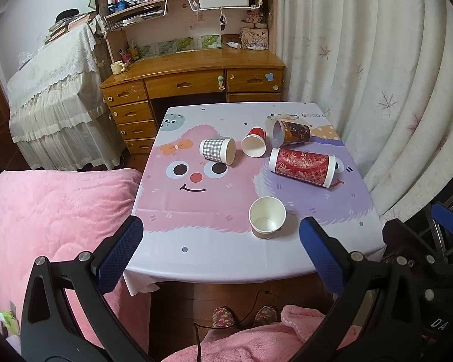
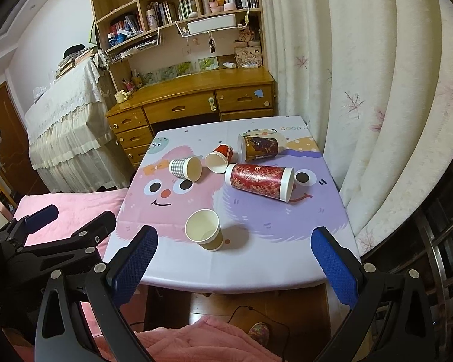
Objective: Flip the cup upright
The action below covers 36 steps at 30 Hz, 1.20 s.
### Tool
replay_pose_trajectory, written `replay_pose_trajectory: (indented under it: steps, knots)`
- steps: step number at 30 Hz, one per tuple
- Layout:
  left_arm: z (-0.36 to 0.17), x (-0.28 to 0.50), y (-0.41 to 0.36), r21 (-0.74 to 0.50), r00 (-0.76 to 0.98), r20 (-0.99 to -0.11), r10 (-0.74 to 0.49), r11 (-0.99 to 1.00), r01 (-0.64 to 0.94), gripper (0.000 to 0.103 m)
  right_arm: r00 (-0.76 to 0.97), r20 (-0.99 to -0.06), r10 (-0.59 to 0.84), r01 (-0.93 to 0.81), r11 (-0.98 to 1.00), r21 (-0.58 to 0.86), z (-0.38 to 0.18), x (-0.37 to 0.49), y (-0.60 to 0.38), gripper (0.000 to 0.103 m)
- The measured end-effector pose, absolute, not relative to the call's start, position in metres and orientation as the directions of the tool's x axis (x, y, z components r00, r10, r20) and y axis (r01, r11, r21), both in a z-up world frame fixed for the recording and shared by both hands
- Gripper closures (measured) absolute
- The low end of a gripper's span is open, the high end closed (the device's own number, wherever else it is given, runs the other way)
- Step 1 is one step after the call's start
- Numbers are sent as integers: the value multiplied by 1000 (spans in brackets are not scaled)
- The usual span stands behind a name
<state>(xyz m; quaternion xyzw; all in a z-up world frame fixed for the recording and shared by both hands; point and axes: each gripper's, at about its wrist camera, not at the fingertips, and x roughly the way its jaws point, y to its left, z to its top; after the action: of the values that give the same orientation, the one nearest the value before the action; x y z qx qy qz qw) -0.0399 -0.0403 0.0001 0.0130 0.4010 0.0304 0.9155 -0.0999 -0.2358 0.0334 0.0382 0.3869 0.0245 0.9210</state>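
A plain white paper cup (image 1: 267, 217) (image 2: 204, 230) stands upright near the table's front edge. Behind it lie several cups on their sides: a grey checked cup (image 1: 217, 150) (image 2: 185, 168), a small red cup (image 1: 254, 142) (image 2: 219, 158), a tall red patterned cup (image 1: 302, 166) (image 2: 259, 181) and a dark brown cup (image 1: 288, 132) (image 2: 258, 147). My left gripper (image 1: 220, 252) is open and empty, hovering at the front edge, left of the white cup. My right gripper (image 2: 234, 265) is open and empty, just in front of the white cup.
The small table (image 1: 196, 253) wears a cartoon cloth. A pink bed (image 1: 54, 220) is at left, curtains (image 1: 377, 60) at right, a wooden desk (image 1: 193, 72) with shelves behind. My feet in slippers (image 1: 223, 316) and a cable are under the table.
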Motion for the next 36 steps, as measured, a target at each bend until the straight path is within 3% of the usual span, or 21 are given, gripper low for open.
replay_pose_trajectory:
  steps: [36]
  knots:
    - [-16, -35, -37, 38, 659, -750, 54, 999, -39, 0, 667, -741, 77, -3, 995, 101, 20, -94, -238, 0]
